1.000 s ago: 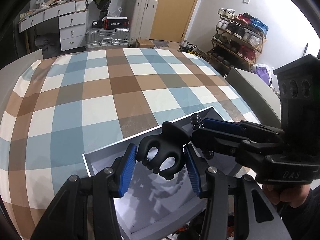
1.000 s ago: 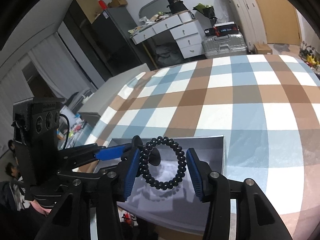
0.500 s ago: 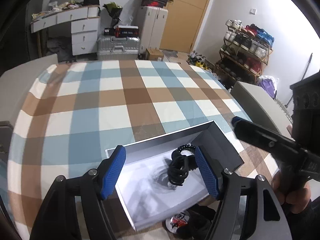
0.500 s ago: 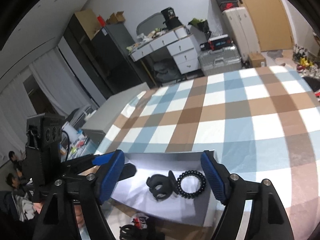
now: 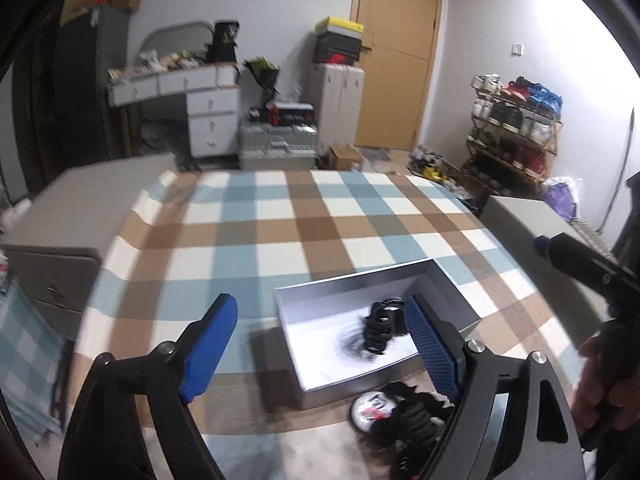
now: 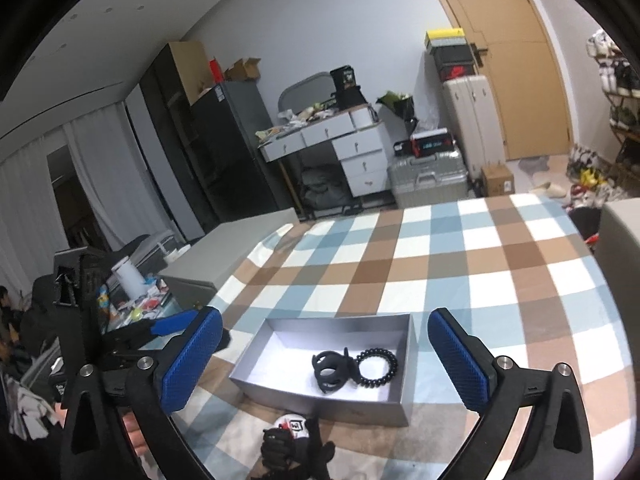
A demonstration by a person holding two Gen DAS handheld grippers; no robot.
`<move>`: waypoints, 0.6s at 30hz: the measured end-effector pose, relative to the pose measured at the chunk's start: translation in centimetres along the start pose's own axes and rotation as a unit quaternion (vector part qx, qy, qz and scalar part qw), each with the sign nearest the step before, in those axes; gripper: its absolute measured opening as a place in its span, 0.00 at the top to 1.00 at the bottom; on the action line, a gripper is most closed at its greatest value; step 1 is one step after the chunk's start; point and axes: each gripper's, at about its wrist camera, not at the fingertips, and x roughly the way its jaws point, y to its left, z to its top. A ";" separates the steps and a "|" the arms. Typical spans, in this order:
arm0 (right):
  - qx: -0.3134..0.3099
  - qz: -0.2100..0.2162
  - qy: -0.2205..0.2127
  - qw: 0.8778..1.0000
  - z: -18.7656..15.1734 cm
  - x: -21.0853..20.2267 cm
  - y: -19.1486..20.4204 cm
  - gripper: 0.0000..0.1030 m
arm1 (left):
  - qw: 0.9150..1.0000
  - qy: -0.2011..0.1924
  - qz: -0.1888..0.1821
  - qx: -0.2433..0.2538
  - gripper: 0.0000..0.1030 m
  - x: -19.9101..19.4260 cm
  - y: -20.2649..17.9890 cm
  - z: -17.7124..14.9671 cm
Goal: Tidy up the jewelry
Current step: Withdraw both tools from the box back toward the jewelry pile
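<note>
A grey open box point(image 6: 402, 364) lies on the checked tablecloth; it also shows in the left wrist view point(image 5: 352, 278). Inside lie a black claw hair clip point(image 6: 332, 370) and a black coil bracelet point(image 6: 378, 368), side by side and touching; in the left wrist view they read as one blurred dark heap point(image 5: 382, 330). My right gripper point(image 6: 326, 364) is open and empty, raised above and in front of the box. My left gripper point(image 5: 322, 354) is open and empty, above the box's near left corner. The right gripper's finger point(image 5: 576, 258) shows at the right of the left wrist view.
A pile of black hair accessories with a round white and red item point(image 6: 294, 438) lies on the cloth just in front of the box, also in the left wrist view point(image 5: 400, 410). The checked cloth point(image 6: 460, 264) stretches beyond. Grey cabinets flank the table; a shoe rack point(image 5: 516, 128) stands right.
Both grippers have opened and let go: the claw clip and the coil bracelet dropped into the box. Both grippers have pulled back and up from it.
</note>
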 end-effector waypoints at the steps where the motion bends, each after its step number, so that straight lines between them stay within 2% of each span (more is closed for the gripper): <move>1: -0.002 0.000 -0.002 1.000 -0.1 -0.2 0.2 0.00 | 1.000 -0.007 0.009 0.003 0.17 -0.3 -0.1 -0.2; 9: -0.044 -0.013 -0.025 0.999 -1.5 -2.7 2.7 0.00 | 0.999 -0.042 0.025 0.008 0.03 -2.7 -0.4 -1.3; 14: -0.068 -0.028 -0.029 0.997 -2.9 -3.9 4.0 0.00 | 0.998 -0.045 0.035 0.013 0.01 -3.5 -0.7 -2.5; 18: -0.064 -0.050 -0.019 0.997 -4.4 -4.0 3.9 0.00 | 0.997 -0.045 0.070 0.009 0.01 -3.6 -0.2 -4.1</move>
